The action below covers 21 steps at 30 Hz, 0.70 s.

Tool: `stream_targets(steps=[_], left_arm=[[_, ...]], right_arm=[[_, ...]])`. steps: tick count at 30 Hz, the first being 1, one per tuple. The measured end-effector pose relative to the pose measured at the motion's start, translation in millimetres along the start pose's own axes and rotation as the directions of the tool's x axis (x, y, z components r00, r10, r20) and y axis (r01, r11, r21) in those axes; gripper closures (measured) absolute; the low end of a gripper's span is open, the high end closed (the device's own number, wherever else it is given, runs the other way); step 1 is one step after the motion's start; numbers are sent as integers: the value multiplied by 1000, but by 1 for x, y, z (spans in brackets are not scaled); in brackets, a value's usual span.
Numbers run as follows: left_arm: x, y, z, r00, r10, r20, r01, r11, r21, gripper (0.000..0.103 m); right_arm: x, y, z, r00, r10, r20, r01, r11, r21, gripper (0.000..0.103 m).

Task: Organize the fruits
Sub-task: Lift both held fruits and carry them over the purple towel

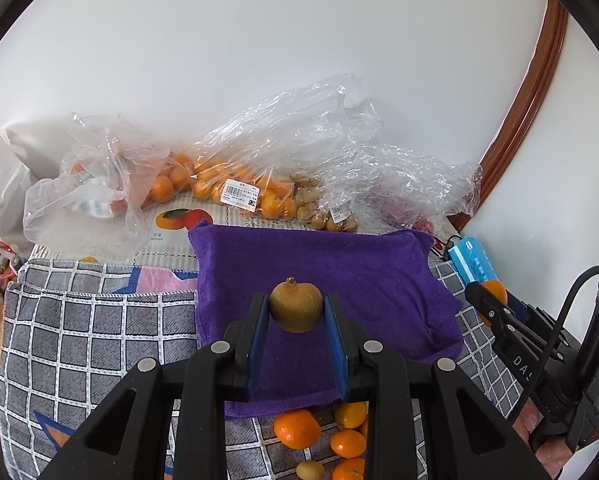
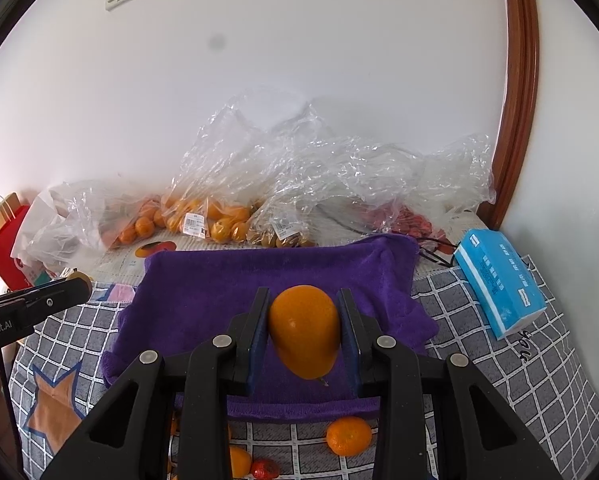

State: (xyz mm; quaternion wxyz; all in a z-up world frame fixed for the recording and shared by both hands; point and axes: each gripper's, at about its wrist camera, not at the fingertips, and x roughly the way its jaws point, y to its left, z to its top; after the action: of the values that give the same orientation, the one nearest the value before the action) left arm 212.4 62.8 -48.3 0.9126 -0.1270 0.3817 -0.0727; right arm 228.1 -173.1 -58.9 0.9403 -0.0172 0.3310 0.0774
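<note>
While the left tongs (image 1: 296, 312) sit at the lower centre of the left wrist view, their blue pads are closed tight on a small brown kiwi (image 1: 296, 305), holding it clear above the purple towel (image 1: 339, 264). Below them, at the bottom edge of that frame, loose tangerines (image 1: 297, 428) and a small yellowish fruit (image 1: 310, 470) lie on the grey checked cloth (image 1: 79, 340), just beside the towel's near hem.

In the right wrist view the right tongs (image 2: 304, 332) are likewise clamped, on an orange mango (image 2: 304, 332) that hangs between the pads over the same towel. A single tangerine (image 2: 348, 435) and a red fruit (image 2: 265, 469) rest on the checked cloth near the bottom of that frame. Each tool shows at the side of the other's view, the right one at the right edge with an orange fruit at its tip.

The towel's middle is bare, with open cloth to its left and right. At the right of the frame a blue tissue pack (image 2: 499, 280) lies near the towel's far corner, apart from it.

Beyond the towel's far edge, the surface is crowded: clear plastic bags (image 2: 259, 168) of oranges, brown fruit and red fruit are heaped against the white wall (image 2: 299, 60), leaving only a thin strip of printed mat between. A brown door frame (image 2: 519, 100) rises at the upper right.
</note>
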Motion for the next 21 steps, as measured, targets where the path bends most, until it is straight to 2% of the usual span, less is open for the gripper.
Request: stream_targets(steps=[21], left_arm=[[45, 4, 4, 998, 5, -63, -5, 1000, 2, 76]], right_arm=[[40, -15, -8, 998, -27, -51, 28, 999, 23, 70]])
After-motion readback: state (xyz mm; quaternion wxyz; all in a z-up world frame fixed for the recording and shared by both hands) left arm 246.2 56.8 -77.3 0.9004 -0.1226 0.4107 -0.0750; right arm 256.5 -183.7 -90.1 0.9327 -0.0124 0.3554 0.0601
